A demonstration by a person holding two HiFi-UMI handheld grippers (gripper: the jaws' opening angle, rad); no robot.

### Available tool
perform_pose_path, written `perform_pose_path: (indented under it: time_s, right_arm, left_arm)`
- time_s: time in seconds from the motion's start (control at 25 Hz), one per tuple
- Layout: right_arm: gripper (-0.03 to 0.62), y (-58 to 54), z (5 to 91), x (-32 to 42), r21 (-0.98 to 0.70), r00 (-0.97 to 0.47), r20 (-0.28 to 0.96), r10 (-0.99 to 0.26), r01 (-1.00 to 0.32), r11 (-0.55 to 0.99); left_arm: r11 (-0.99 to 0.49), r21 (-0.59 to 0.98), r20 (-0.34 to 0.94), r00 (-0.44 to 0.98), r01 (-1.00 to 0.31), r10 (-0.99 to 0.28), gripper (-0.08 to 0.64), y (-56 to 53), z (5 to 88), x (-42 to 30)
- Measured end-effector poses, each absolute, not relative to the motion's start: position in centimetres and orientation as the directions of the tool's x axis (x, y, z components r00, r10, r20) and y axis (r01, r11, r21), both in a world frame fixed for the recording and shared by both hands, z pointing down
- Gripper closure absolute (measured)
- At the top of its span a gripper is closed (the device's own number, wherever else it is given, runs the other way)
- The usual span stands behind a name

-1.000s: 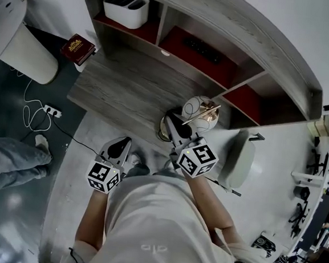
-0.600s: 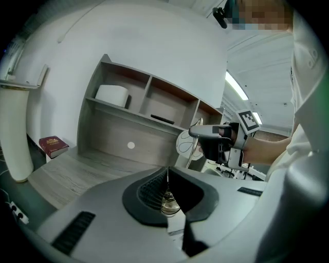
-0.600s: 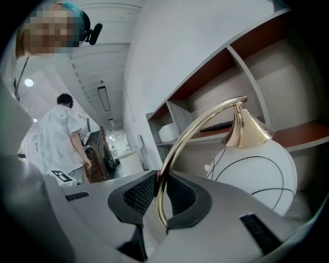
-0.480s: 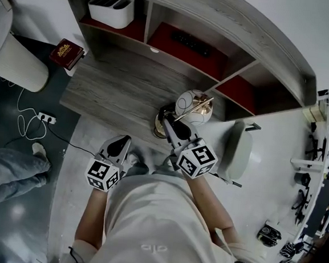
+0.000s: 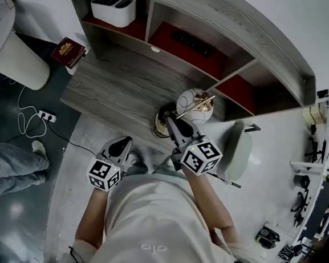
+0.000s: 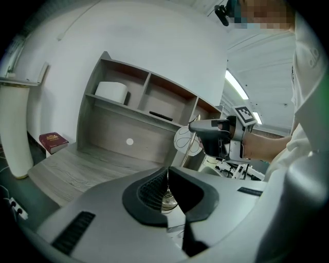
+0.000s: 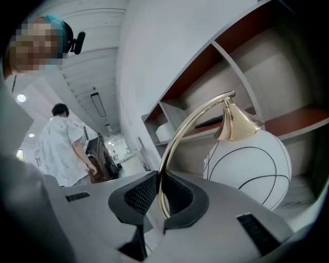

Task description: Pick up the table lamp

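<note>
The table lamp (image 5: 194,104) has a white globe shade with thin black lines, a curved brass arm (image 7: 181,134) and a round brass base (image 5: 161,126); it stands near the desk's front edge. My right gripper (image 5: 171,122) is shut on the brass arm, which runs up between its pads (image 7: 145,194) to the shade (image 7: 248,168). My left gripper (image 5: 119,147) is shut with nothing in it, held in front of the desk, to the left of the lamp. In the left gripper view the lamp's shade (image 6: 183,140) shows beside the right gripper (image 6: 213,136).
The grey wooden desk (image 5: 120,87) carries a shelf unit with red-lined compartments. A white container (image 5: 112,7) sits in the left compartment, a red book (image 5: 68,51) at the desk's left end. A grey chair (image 5: 238,153) stands at right, a power strip (image 5: 45,115) lies on the floor.
The head view has shifted a little, so the desk and lamp appear slightly further left than one second ago. The right gripper has rolled slightly on the lamp's arm; the left gripper stays still.
</note>
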State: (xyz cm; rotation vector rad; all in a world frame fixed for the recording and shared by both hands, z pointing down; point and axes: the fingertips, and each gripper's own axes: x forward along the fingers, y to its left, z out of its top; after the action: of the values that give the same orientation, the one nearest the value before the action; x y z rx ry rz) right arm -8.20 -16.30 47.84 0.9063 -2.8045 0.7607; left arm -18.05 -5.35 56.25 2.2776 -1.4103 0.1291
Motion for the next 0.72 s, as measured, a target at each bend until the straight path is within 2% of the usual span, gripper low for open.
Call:
perform_pose_path:
  time_s: [0.24,0.52,0.72]
  right_arm:
    - [0.526,-17.8,46.5,-5.5,-0.492,-0.794,0.198,-0.575,-0.587,0.643]
    - [0.526,-17.6,45.5,-2.9,-0.563,-0.781,0.158,-0.604,-0.574,0.595]
    - [0.526,-16.6,45.4,-1.7,-0.59,-0.785,0.149,-0.602,-0.559,0.583]
  left_arm:
    - [-0.378,0.344,0.308,0.483,-0.86,-0.82,0.537,-5.8,56.4,-16.9]
    - [-0.458,0.363,0.313,0.57,-0.811,-0.76,0.532,-8.1,57.4,-12.4]
    - [-0.538,0.335,0.354,0.633,-0.773,-0.689,0.455,-9.9,59.6,-7.9]
